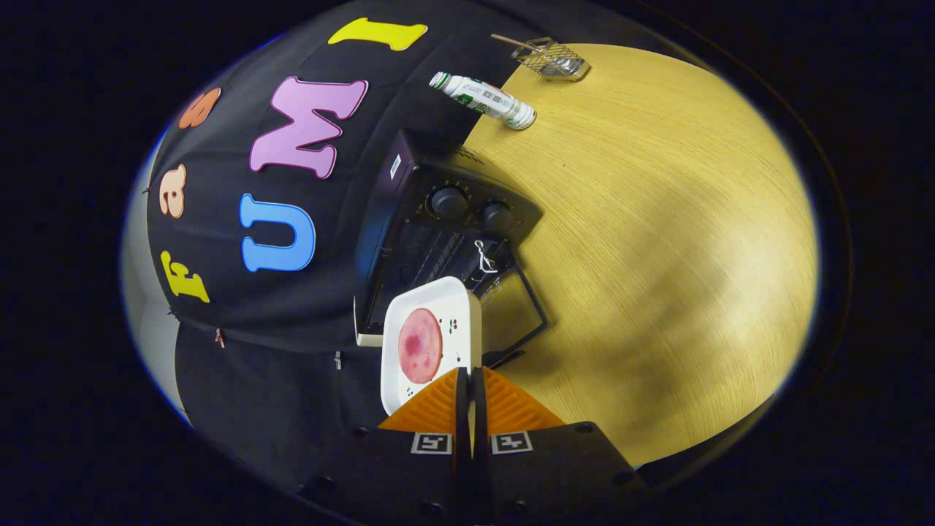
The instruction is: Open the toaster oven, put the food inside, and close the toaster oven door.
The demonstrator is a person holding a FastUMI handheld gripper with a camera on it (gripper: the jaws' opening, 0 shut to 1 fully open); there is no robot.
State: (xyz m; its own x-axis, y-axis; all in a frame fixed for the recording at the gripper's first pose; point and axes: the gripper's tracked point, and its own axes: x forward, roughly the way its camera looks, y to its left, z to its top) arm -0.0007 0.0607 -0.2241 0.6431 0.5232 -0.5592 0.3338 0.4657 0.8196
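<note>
Gripper (470,383) fingers clamped on white plate (429,332) rim; plate w/ meat slice (420,345) at toaster oven (445,234) mouth. Stiff, slick, likely light — hold edge level.

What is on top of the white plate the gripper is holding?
A round pink slice of food lies on the white plate, whose near edge is pinched in the gripper. The plate's near edge is covered by the fingers. Beyond it stands the toaster oven, door open.

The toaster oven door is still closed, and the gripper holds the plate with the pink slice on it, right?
Not quite: the gripper view shows the toaster oven door open. The gripper does hold the plate with the pink slice.
</note>
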